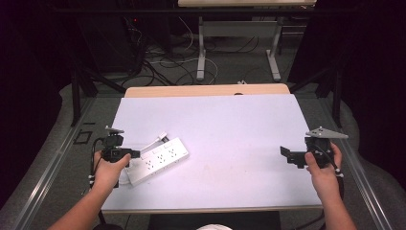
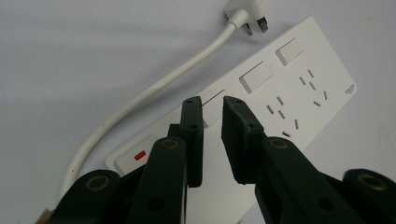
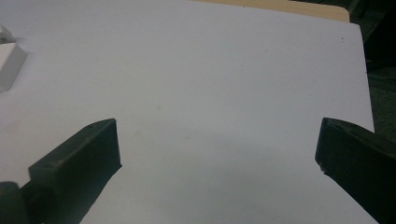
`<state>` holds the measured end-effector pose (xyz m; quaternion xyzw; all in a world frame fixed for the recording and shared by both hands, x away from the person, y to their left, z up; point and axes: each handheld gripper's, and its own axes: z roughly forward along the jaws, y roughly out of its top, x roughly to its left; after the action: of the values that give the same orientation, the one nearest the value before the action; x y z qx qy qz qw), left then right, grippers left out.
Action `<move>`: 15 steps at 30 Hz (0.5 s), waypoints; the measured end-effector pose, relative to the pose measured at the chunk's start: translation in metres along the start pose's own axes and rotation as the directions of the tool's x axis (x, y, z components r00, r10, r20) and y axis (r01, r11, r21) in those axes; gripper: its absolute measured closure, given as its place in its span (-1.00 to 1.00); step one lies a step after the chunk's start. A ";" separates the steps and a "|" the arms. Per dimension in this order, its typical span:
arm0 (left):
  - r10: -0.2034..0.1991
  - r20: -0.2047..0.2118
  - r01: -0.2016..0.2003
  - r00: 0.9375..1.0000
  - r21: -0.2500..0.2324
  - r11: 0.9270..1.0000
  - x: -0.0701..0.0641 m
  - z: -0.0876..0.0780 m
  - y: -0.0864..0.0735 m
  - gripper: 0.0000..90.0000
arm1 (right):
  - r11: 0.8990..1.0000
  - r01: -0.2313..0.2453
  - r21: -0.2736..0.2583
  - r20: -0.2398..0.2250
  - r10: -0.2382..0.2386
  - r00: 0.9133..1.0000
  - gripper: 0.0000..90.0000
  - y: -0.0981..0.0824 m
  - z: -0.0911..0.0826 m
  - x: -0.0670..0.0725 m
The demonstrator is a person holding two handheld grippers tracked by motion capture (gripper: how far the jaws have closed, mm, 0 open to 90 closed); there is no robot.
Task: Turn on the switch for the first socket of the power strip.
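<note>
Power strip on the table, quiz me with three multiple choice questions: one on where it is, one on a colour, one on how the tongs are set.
1. The power strip lies nearest
A. the left tongs
B. the right tongs
C. the table's far edge

2. The small mark on the strip's end switch is
A. green
B. red
C. blue

3. The right tongs are
A. shut on the cord
B. shut on nothing
C. wide open

Answers: 1 A, the left tongs hang just above the strip. 2 B, it shows red in the left gripper view. 3 C, their jaws stand far apart over bare table.
</note>
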<state>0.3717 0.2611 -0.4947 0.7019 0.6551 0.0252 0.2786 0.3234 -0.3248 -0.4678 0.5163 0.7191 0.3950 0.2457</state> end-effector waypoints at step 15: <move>0.016 -0.022 -0.016 1.000 0.002 1.000 -0.003 0.015 0.004 0.78 | 1.000 0.001 0.004 -0.004 -0.001 1.000 -1.00 -0.001 0.001 0.000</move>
<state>0.3813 0.2528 -0.5047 0.7070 0.6525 0.0345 0.2707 0.3240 -0.3250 -0.4688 0.5157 0.7205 0.3944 0.2435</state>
